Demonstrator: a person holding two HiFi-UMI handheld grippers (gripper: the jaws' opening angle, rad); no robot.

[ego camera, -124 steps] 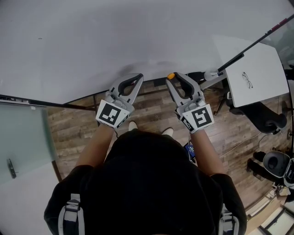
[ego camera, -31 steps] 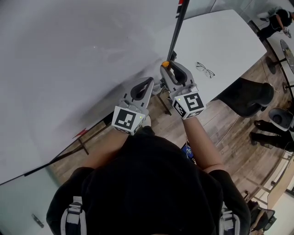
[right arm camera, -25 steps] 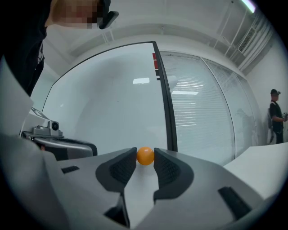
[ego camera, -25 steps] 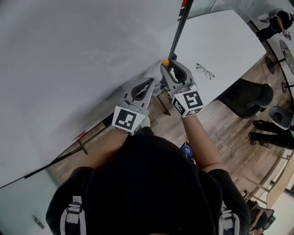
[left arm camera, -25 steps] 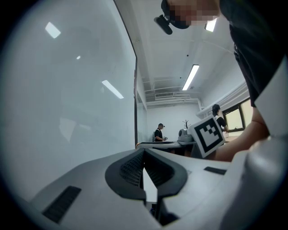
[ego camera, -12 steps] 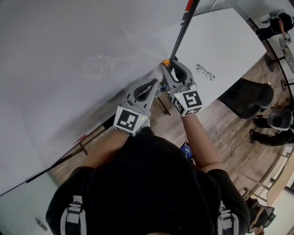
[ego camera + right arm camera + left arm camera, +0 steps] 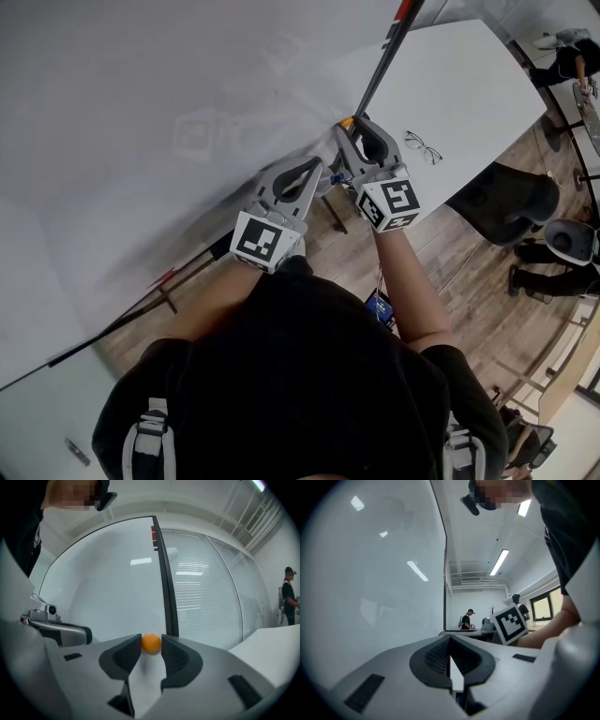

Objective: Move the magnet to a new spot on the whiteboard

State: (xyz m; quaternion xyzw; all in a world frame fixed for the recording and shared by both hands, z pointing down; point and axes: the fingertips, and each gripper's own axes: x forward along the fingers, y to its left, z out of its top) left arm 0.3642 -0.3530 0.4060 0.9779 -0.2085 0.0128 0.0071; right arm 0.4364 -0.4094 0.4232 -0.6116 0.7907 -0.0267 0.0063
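Right gripper [image 7: 151, 648]: jaws have just been opening and stand wide. The orange magnet [image 7: 151, 642] sits between the very tips. The pads look at most to graze it on each side, so I read this as a grip being let go, not one being held.

Magnet location: against the whiteboard [image 7: 108, 592], just left of the board's black frame edge [image 7: 164, 583], with a soft shadow beneath it on the white surface. From the head view, the right gripper [image 7: 350, 128] noses up to the board with the magnet [image 7: 347, 122] showing at its tip.

Left gripper [image 7: 449, 641]: jaws closed together, nothing in them. It is held near the board beside the right one and takes no part.

Stage, as I judge it: the magnet is placed, and release is under way or just done. Backing away remains.

Risks from here:
- A pad that is touching the magnet could drag it off or slide it across the board if the gripper pulls back at a slant.
- Whether the magnet lies flat against the board cannot be made out. If it is tilted, it may drop once the jaws clear.
- The spot is close to the frame. A small nudge toward that edge could seat the magnet half on the frame, where it may not hold.
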